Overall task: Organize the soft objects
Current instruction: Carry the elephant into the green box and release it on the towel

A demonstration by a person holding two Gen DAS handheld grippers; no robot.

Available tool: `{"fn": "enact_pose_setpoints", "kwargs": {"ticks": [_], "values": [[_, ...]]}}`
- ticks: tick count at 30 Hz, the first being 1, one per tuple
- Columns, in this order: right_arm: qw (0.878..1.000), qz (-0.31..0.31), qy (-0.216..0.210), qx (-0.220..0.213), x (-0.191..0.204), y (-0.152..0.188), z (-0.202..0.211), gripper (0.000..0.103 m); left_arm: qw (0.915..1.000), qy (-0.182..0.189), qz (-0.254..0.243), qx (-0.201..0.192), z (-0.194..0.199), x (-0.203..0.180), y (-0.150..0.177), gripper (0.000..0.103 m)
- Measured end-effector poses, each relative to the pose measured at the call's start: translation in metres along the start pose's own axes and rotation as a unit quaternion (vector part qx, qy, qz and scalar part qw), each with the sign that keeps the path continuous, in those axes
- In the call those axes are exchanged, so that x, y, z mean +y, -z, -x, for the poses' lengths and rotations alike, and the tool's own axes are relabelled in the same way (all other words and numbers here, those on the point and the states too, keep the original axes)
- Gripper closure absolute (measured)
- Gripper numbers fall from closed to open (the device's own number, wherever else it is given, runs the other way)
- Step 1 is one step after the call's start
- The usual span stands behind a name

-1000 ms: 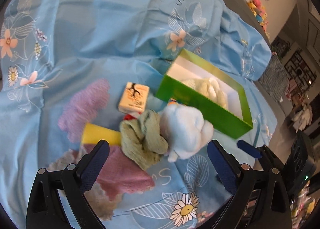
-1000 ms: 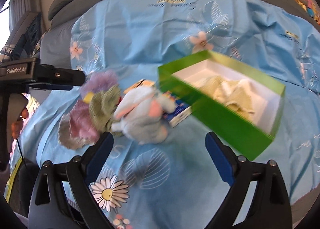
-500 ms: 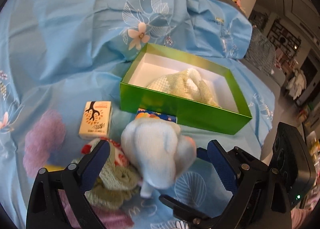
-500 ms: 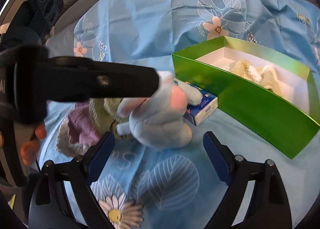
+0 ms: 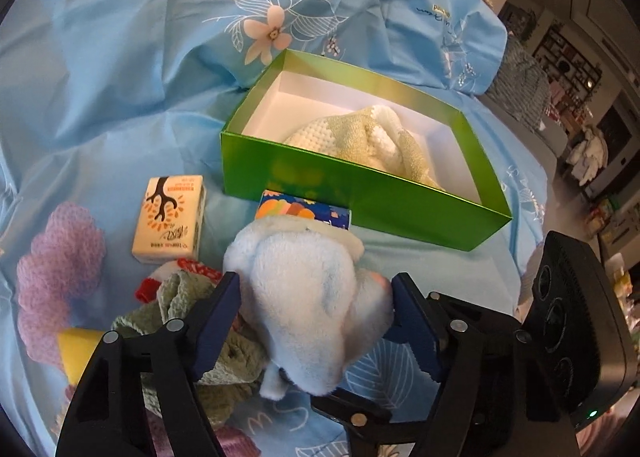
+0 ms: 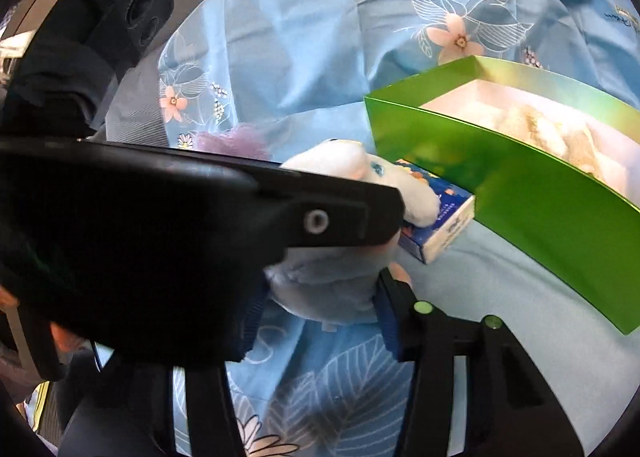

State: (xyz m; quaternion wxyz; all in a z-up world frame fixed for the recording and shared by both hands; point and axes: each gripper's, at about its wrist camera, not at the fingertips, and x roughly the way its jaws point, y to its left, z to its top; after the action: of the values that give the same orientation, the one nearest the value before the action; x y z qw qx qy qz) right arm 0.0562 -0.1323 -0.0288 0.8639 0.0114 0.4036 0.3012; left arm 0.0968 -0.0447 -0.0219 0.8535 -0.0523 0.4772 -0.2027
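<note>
Two hand-held grippers converge on one pale blue plush toy (image 5: pixel 304 297) lying on a light blue floral sheet (image 5: pixel 120 57). Landmark: the green box (image 5: pixel 360 193), open-topped and white inside, standing on the sheet.

Left gripper (image 5: pixel 316 321): its jaws have just been closing and now bracket the plush toy, the blue pads (image 5: pixel 218 321) touching the fur on both flanks. The toy sits between them, on the near side of the green box and apart from its front wall.

Right gripper (image 6: pixel 320 309): its jaws have likewise just been closing, with the lower part of the same toy (image 6: pixel 336 277) between them. The right-hand pad (image 6: pixel 386 313) lies against the fur; the opposite pad is largely hidden behind the black body of the left gripper (image 6: pixel 200 217), which crosses the right wrist view, so full contact on that side cannot be told.

Contents of the green box: a cream and pale green knitted cloth (image 5: pixel 372 141) lies inside it.

Against the box's front wall: a small blue printed carton (image 5: pixel 304 211), partly covered by the toy's head. Left of the box: a cream carton with a tree motif (image 5: pixel 170 223). Farther left of the box: a lilac knitted cloth (image 5: pixel 56 269), a crumpled sage green cloth (image 5: pixel 192 321) touching the left pad, and a yellow item (image 5: pixel 78 349) partly buried beneath the cloths.
</note>
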Motion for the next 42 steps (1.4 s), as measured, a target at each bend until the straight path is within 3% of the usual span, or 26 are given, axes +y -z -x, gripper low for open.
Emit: {"fn": "enact_pose_setpoints", "kwargs": {"ticks": [6, 10, 19, 22, 25, 30, 38, 42], "values": [[1.000, -0.001, -0.012, -0.024, 0.019, -0.003, 0.018, 0.057, 0.9993, 0.007, 0.001, -0.036, 0.033, -0.011, 0.005, 0.032], [0.998, 0.009, -0.020, -0.055, 0.034, -0.016, 0.047, 0.057, 0.9970, 0.004, -0.032, -0.071, 0.070, -0.033, -0.003, 0.032], [0.992, 0.039, 0.014, -0.118, 0.037, -0.059, 0.093, 0.057, 0.9922, 0.016, -0.063, -0.106, 0.089, -0.071, -0.061, 0.032], [0.990, 0.040, 0.033, -0.131, 0.023, -0.061, 0.112, 0.057, 0.9911, 0.027, -0.070, -0.110, 0.081, -0.084, -0.079, 0.032], [0.989, 0.028, 0.046, -0.135, -0.023, -0.081, 0.108, 0.057, 0.9912, 0.039, -0.072, -0.105, 0.065, -0.095, -0.099, 0.032], [0.990, 0.003, 0.065, -0.129, -0.060, -0.079, 0.109, 0.057, 0.9929, 0.052, -0.067, -0.083, 0.023, -0.102, -0.125, 0.032], [0.993, -0.051, 0.079, -0.074, -0.105, -0.075, 0.074, 0.055, 0.9981, 0.059, -0.005, -0.018, -0.051, -0.082, -0.137, 0.032], [0.993, -0.057, 0.093, -0.052, -0.111, -0.072, 0.060, 0.051, 0.9985, 0.051, 0.019, -0.004, -0.068, -0.072, -0.132, 0.032]]}}
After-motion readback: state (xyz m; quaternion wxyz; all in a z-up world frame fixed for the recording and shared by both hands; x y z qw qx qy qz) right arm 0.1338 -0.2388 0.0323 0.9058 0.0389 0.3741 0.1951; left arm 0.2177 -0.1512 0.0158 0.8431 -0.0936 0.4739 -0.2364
